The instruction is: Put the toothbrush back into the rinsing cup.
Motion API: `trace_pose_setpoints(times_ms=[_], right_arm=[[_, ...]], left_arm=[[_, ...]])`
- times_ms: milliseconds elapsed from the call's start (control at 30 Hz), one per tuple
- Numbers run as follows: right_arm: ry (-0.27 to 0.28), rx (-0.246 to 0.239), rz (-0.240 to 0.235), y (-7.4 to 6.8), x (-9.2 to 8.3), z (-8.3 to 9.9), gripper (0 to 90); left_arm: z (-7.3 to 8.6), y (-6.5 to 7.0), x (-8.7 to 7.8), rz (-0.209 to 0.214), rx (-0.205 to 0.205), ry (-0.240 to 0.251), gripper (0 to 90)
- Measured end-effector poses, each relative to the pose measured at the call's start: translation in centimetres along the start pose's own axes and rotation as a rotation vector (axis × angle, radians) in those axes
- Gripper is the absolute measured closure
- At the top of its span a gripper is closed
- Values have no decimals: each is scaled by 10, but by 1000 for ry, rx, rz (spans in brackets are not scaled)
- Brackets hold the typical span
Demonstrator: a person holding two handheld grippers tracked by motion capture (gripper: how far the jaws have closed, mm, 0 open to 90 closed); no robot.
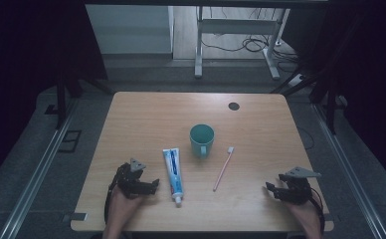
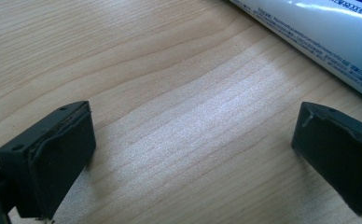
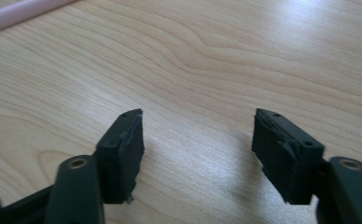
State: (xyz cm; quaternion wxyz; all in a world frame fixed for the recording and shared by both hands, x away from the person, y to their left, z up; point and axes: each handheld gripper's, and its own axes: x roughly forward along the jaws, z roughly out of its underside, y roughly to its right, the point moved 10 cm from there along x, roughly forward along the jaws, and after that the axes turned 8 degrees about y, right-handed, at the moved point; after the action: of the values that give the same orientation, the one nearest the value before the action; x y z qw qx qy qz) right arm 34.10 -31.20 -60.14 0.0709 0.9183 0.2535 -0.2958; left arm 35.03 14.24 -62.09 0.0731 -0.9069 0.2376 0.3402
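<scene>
- Here we see our left gripper [image 1: 153, 185] resting low on the wooden table [image 1: 260, 119], jaws wide apart on nothing, just beside the toothpaste tube [image 1: 173, 171].
- Our right gripper [image 1: 269, 189], jaws parted and empty, sits near the pink toothbrush [image 1: 223, 170].
- A teal mug [image 1: 201, 140] stands between tube and brush.

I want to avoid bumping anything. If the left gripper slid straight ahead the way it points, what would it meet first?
Probably the toothpaste tube: it lies just ahead of the open left gripper, with bare table between.
</scene>
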Motion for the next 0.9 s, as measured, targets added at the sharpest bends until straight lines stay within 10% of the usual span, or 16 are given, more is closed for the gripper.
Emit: trace_pose_setpoints(times_ms=[900], right_arm=[[9, -92, -77, -26, -8, -16, 854]], left_arm=[[0, 0, 0, 0, 0, 0, 0]])
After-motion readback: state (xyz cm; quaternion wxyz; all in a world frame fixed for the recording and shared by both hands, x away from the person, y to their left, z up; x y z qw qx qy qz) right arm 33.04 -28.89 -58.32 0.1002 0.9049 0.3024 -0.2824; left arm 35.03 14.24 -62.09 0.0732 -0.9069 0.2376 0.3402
